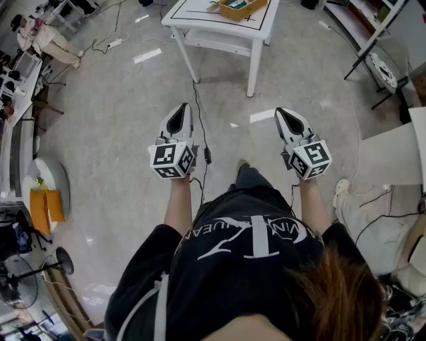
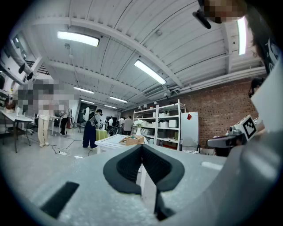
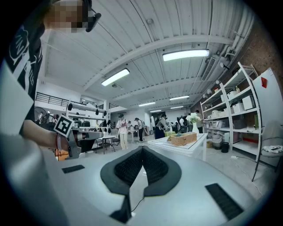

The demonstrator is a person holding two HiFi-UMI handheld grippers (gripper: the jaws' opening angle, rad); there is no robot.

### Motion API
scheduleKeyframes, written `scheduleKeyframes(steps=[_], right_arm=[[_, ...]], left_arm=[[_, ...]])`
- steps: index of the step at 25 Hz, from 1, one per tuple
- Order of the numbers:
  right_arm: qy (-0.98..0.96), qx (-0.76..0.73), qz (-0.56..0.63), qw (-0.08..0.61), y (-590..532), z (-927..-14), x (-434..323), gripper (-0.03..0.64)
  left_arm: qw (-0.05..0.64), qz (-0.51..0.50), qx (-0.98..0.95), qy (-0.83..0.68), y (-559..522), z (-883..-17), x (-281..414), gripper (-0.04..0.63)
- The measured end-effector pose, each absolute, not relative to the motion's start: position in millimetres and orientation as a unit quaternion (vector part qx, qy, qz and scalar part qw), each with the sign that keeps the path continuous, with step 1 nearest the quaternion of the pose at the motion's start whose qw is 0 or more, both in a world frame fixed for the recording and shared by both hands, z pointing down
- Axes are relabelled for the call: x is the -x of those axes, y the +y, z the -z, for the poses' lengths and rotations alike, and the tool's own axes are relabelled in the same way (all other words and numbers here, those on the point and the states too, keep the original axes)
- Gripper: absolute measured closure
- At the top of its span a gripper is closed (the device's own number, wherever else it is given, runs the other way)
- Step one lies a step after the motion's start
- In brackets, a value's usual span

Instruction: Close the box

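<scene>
A tan open box (image 1: 241,6) with something greenish inside sits on a white table (image 1: 200,18) at the top of the head view, well ahead of me. It shows small in the left gripper view (image 2: 131,140) and the right gripper view (image 3: 182,139). I hold both grippers at waist height over bare floor, far short of the table. The left gripper (image 1: 180,108) is shut with its black pads meeting at the tip (image 2: 142,146) and nothing between them. The right gripper (image 1: 283,113) is shut and empty too (image 3: 142,148).
A black cable (image 1: 200,133) runs along the floor from the table toward my feet. White shelving (image 2: 170,126) and a white cabinet (image 2: 190,130) stand by a brick wall on the right. Several people (image 3: 120,132) stand at desks further off. A fan (image 1: 16,280) stands at the lower left.
</scene>
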State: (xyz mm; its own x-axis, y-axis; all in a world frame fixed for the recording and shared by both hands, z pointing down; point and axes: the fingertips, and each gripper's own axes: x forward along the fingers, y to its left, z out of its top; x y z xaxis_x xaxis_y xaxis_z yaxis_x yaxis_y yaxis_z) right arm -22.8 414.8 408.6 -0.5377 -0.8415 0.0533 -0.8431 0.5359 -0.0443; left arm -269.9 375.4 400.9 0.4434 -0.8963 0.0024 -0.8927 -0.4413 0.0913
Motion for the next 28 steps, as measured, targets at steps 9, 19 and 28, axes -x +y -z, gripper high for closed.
scheduleKeyframes(steps=[9, 19, 28], right_arm=[[-0.875, -0.483, -0.036, 0.007, 426, -412, 20, 0.618], [-0.864, -0.500, -0.051, 0.001, 419, -413, 4, 0.618], [-0.865, -0.498, -0.069, 0.003, 368, -427, -5, 0.618]], left_arm=[[0.033, 0.013, -0.853, -0.521, 388, -405, 259, 0.584], [0.041, 0.012, -0.860, -0.509, 375, -406, 247, 0.584], [0.050, -0.003, -0.863, -0.503, 329, -416, 234, 0.584]])
